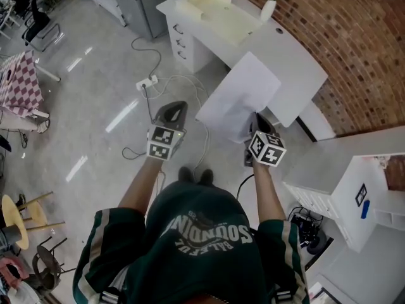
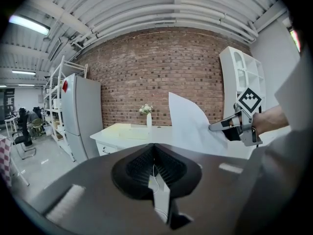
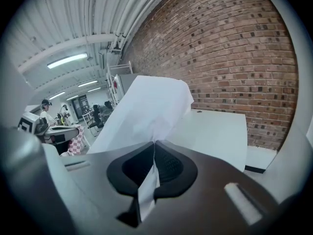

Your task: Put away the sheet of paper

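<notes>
The white sheet of paper [image 1: 239, 97] hangs in the air in front of me, bent and a little crumpled at its lower edge. My right gripper [image 1: 257, 120] is shut on that lower edge. In the right gripper view the paper [image 3: 144, 114] rises out of the closed jaws of my right gripper [image 3: 154, 142]. My left gripper [image 1: 173, 109] is level with it at the left, apart from the paper, its jaws shut with nothing between them. The left gripper view shows my left gripper [image 2: 153, 144], the paper [image 2: 191, 127] and the right gripper [image 2: 234, 125] off to the right.
A white desk [image 1: 288, 56] stands against the brick wall [image 1: 354, 37], with a cream tray [image 1: 221, 14] and a vase of flowers [image 1: 269, 4] on it. A white shelf unit [image 1: 354, 198] stands at the right. Cables and a power strip [image 1: 147, 83] lie on the floor ahead.
</notes>
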Demonstrator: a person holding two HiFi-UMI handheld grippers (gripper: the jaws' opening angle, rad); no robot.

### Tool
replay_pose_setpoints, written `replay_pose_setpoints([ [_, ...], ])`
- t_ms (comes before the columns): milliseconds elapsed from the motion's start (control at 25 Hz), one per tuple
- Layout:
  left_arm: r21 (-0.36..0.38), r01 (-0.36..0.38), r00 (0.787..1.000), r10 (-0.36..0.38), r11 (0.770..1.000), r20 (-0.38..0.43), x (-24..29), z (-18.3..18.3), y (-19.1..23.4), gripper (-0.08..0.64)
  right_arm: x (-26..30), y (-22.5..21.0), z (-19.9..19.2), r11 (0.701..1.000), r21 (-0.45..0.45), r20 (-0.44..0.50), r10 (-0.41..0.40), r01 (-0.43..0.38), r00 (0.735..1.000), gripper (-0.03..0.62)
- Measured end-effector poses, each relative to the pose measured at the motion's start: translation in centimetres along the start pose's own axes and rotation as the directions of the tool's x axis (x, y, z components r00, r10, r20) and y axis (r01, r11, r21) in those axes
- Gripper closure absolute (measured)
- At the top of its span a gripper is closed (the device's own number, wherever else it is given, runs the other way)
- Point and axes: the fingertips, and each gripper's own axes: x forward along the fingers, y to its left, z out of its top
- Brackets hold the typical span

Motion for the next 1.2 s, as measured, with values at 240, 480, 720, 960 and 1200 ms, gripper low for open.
replay_pose_setpoints([
  [240,-0.002,-0.043,0.999,0.043,0.999,-0.004,1.4,0.5,-0.6,0.549,0.9,-1.8,0.9,1.0,0.003,-0.013,0.031,-0.031,0.999,0.588],
  [480,-0.005,-0.087,0.996,0.087,0.996,0.005,2.0,1.5,-1.4,0.549,1.7,-3.2,1.8,0.997,0.006,-0.02,0.071,-0.071,0.997,0.588],
  [720,-0.02,-0.098,0.995,0.098,0.995,-0.001,3.1,1.3,-1.1,0.549,2.9,-3.4,2.0,0.996,0.015,-0.031,0.088,-0.088,0.996,0.588],
  [960,-0.024,-0.082,0.997,0.082,0.996,0.006,5.5,1.6,0.3,0.549,5.4,-4.1,2.6,0.997,0.025,-0.041,0.072,-0.071,0.997,0.588],
  [1200,-0.025,-0.058,0.998,0.058,0.998,0.007,8.6,2.0,3.6,0.549,9.0,-3.4,4.1,0.998,0.033,-0.044,0.048,-0.047,0.998,0.588],
])
